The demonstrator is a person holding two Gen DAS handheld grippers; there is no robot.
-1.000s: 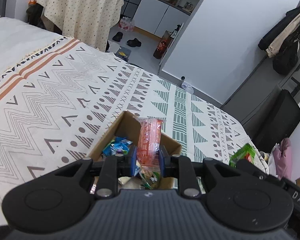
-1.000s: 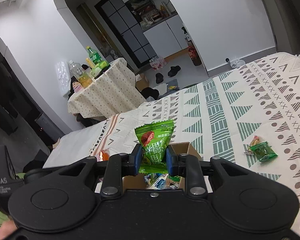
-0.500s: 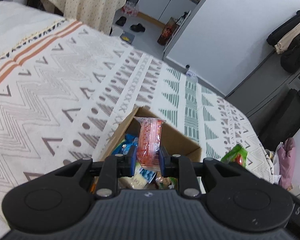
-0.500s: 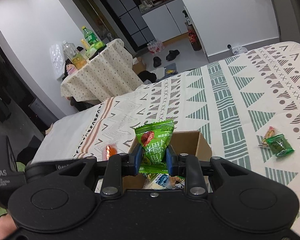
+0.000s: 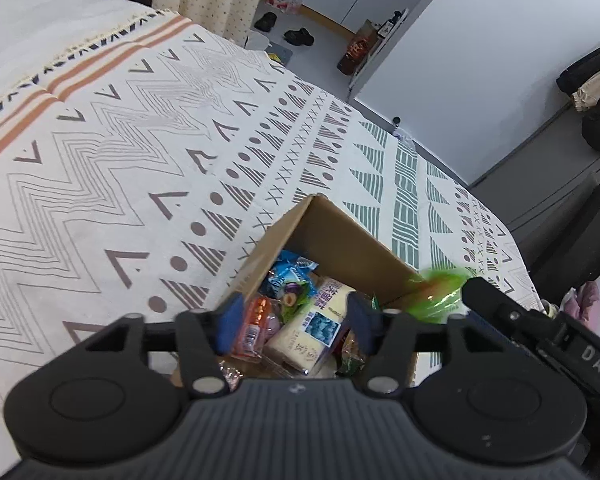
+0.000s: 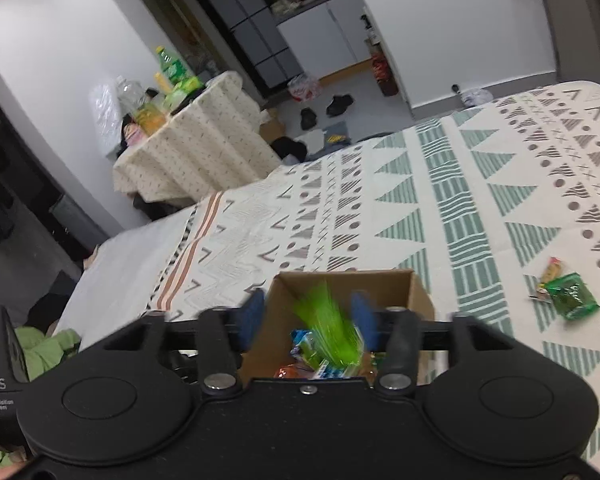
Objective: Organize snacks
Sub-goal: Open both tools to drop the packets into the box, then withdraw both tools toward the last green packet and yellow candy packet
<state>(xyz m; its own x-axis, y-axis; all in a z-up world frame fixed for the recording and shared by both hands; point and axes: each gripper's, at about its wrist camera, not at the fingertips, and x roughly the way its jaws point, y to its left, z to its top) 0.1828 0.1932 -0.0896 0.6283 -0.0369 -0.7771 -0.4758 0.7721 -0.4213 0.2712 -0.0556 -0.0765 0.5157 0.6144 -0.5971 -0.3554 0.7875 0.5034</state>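
Snacks fill the cardboard box (image 5: 340,248) on the bed; both tools, left tool (image 5: 294,322) and right tool (image 6: 308,316), have just opened, gripping nothing. The green packet (image 6: 328,328) (blurred, falling) might bounce out.

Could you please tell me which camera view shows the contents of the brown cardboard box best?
The left wrist view: it looks down into the brown cardboard box, showing several wrapped snack packets clearly. The right wrist view shows the same box, but a blurred bright green packet and the gripper body hide most of the contents.
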